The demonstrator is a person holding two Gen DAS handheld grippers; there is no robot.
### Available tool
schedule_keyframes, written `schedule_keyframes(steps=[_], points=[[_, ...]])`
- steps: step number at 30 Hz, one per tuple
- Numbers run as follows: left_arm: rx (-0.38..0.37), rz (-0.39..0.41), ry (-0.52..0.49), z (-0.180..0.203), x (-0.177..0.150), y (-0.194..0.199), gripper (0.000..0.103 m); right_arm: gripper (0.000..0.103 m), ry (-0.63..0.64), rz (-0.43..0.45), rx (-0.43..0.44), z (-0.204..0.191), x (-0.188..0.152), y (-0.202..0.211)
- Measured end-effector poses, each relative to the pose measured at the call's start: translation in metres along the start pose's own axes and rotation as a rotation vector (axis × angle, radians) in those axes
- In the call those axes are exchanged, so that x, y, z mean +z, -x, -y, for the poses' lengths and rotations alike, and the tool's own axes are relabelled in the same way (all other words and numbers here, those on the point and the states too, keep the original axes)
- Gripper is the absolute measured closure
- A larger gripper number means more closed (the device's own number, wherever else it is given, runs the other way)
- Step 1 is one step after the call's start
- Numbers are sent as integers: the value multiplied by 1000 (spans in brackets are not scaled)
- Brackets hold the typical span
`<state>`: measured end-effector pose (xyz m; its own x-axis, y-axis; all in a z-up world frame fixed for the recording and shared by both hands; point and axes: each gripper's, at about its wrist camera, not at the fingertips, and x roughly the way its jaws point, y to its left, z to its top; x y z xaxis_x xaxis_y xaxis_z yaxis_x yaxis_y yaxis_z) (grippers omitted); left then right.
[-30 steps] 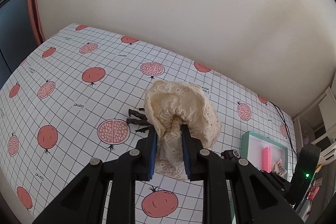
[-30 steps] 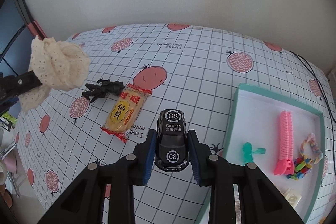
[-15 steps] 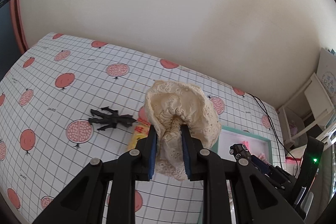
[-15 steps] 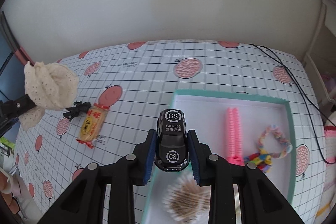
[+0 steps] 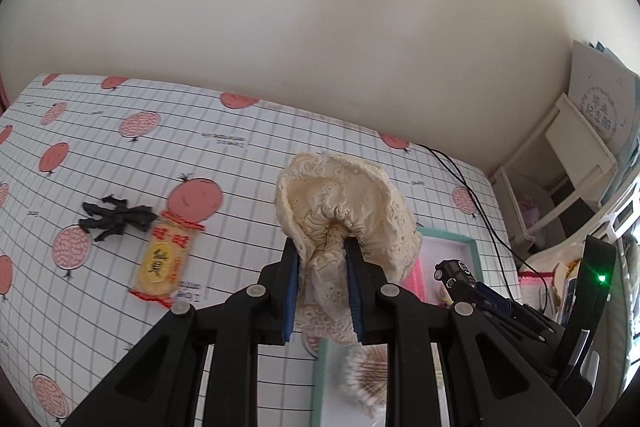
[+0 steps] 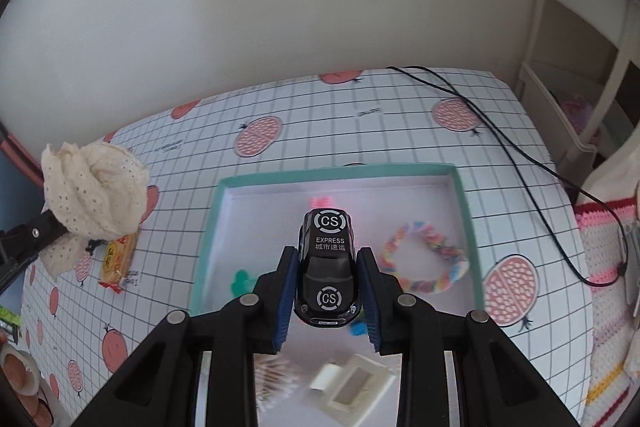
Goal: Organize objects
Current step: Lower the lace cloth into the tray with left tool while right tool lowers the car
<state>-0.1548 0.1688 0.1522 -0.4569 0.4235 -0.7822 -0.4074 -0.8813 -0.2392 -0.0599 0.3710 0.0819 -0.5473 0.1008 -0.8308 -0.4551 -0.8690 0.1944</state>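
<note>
We see the black toy car (image 6: 328, 267) pinched between the jaws of the right gripper (image 6: 328, 293), held above the teal-rimmed tray (image 6: 208, 211). Beyond the jaws in the tray lies a braided bracelet (image 6: 426, 259). The left gripper (image 5: 322, 291) has its jaws pressed on a cream lace cloth (image 5: 344, 203); left of them, a snack packet (image 5: 166, 259) and a black figure (image 5: 116, 217) lie on the table (image 5: 248, 163).
</note>
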Motion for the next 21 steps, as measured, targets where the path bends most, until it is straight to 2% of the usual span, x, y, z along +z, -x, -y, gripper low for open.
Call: schedule_keyframes(steps=[7, 11, 21], points=[[-75, -26, -33, 23, -16, -26, 80, 71, -103, 10, -29, 28, -2, -6], [-107, -36, -45, 32, -26, -40, 80, 71, -118, 25, -37, 33, -4, -8], [-105, -82, -84, 42, -44, -65, 80, 71, -74, 41, -62, 21, -8, -19]])
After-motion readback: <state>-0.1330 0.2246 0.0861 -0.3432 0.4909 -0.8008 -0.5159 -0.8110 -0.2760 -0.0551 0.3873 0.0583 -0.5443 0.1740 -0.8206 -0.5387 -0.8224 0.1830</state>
